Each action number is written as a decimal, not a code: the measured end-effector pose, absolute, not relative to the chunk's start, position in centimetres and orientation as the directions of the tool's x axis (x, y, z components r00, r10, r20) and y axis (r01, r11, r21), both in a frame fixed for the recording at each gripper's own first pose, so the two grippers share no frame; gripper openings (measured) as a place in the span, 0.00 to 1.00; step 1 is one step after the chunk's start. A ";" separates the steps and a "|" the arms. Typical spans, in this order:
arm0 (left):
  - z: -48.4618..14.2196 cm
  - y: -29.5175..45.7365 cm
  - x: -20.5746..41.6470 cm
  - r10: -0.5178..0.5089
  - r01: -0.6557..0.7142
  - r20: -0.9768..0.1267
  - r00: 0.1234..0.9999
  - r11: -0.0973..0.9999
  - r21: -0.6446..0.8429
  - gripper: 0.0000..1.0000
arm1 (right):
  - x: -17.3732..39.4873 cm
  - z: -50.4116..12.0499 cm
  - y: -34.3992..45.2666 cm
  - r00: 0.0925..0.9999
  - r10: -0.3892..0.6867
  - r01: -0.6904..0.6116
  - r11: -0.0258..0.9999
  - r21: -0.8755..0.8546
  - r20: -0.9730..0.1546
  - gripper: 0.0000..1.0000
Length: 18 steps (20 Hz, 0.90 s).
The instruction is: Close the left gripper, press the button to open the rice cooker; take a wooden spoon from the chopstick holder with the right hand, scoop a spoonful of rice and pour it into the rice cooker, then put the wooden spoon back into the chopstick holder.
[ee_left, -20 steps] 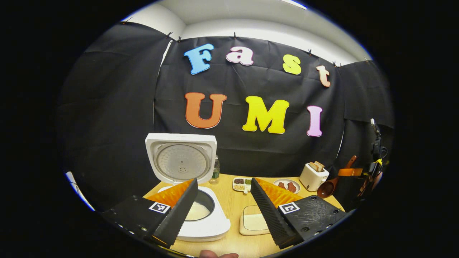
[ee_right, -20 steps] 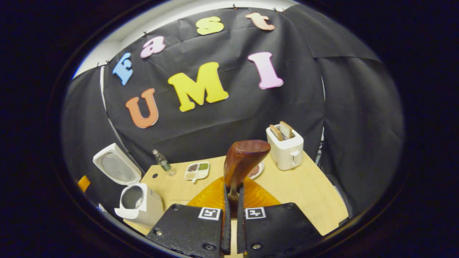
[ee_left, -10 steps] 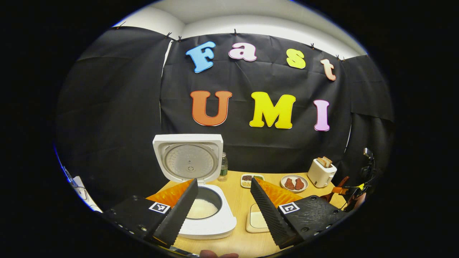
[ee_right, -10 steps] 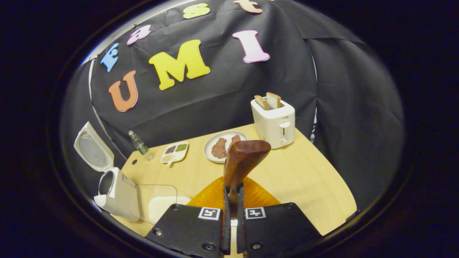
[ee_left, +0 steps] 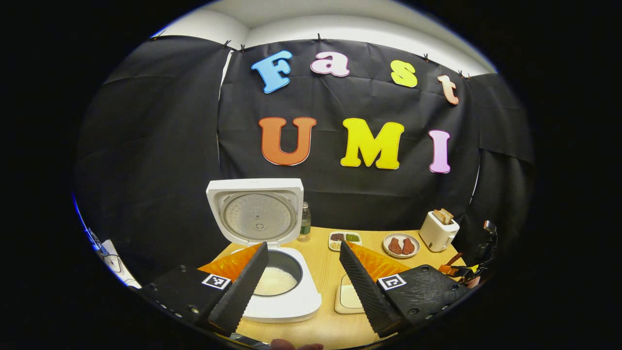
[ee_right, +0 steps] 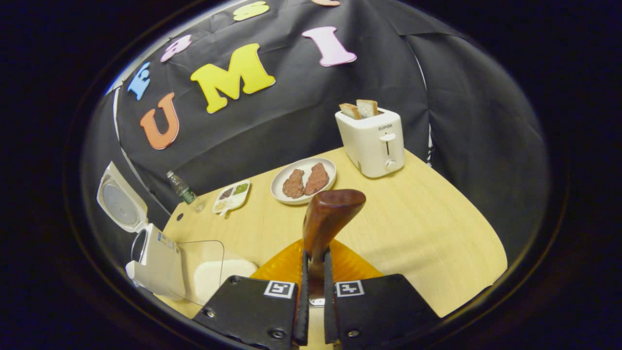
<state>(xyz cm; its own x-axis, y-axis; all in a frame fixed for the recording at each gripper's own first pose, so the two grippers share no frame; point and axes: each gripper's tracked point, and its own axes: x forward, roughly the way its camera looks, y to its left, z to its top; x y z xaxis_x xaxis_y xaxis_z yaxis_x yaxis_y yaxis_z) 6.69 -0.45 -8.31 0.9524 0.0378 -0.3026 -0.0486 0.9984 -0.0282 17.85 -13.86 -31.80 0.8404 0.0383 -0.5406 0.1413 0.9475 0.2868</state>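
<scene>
The white rice cooker (ee_left: 286, 301) stands open, its lid (ee_left: 257, 214) upright and white rice in its pot (ee_left: 276, 281). My left gripper (ee_left: 303, 246) hangs open above the table in front of it, one finger over the pot and nothing between the fingers. A clear rice box (ee_left: 348, 297) sits just right of the cooker. In the right gripper view, my right gripper (ee_right: 313, 255) is shut on the handle of the wooden spoon (ee_right: 330, 216), whose brown bowl sticks forward over the table. The rice cooker (ee_right: 153, 265) and the rice box (ee_right: 214, 272) lie to its lower left.
A white toaster (ee_right: 374, 141) with two bread slices stands at the table's back right. A plate (ee_right: 303, 181) with two brown pieces, a divided dish (ee_right: 231, 196) and a small bottle (ee_right: 182, 189) line the back. Bare wooden table (ee_right: 427, 233) spreads ahead of the spoon.
My right gripper has tilted down toward the table with the spoon still in it, and it sits lower in the left gripper view. My left gripper has drifted slightly and stays open.
</scene>
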 end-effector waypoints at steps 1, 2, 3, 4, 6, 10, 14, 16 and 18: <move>-8.1 -0.5 6.9 0.032 -0.043 -0.296 0.955 0.999 -0.031 0.95 | 17.7 -31.6 -13.6 0.845 0.051 0.133 0.944 0.301 -0.533 0.19; -7.8 -0.5 7.1 0.028 -0.039 -0.288 0.957 0.999 -0.034 0.95 | 17.7 -31.3 -13.7 0.850 0.048 0.132 0.945 0.300 -0.525 0.24; -7.6 -0.4 7.4 0.023 -0.035 -0.284 0.959 0.999 -0.037 0.95 | 17.3 -31.1 -13.5 0.855 0.039 0.132 0.948 0.289 -0.518 0.29; -7.5 -0.3 7.8 0.021 -0.034 -0.280 0.960 0.999 -0.041 0.95 | 17.3 -30.7 -14.1 0.858 0.019 0.142 0.952 0.273 -0.513 0.54; -6.5 -0.2 8.3 0.014 -0.031 -0.260 0.966 0.998 -0.061 0.95 | 17.0 -29.2 -15.2 0.870 -0.020 0.168 0.951 0.260 -0.492 0.75; -3.0 1.0 10.3 -0.005 -0.011 -0.187 0.982 0.997 -0.083 0.95 | 15.5 -24.4 -18.2 0.898 -0.115 0.232 0.944 0.234 -0.424 0.86; 0.5 5.4 14.1 0.058 -0.069 -0.140 0.988 0.995 -0.072 0.94 | 13.8 -17.1 -19.5 0.934 -0.179 0.238 0.957 0.166 -0.308 0.94; 0.4 8.2 16.2 0.111 -0.123 -0.186 0.976 0.991 -0.055 0.95 | 12.6 -13.4 -19.4 0.951 -0.192 0.227 0.966 0.124 -0.243 0.95; 0.1 10.1 19.0 0.130 -0.156 -0.247 0.960 0.984 -0.085 0.95 | 11.2 -10.6 -18.6 0.962 -0.195 0.216 0.972 0.093 -0.191 0.95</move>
<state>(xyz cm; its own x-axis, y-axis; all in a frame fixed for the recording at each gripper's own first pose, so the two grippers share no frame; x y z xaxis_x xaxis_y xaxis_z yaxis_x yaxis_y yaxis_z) 19.00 10.13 0.12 0.9601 0.1305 -0.2475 -0.1558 0.9841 -0.0854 11.22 -18.59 -10.64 0.9619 -0.1950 -0.1915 0.2156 0.9720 0.0931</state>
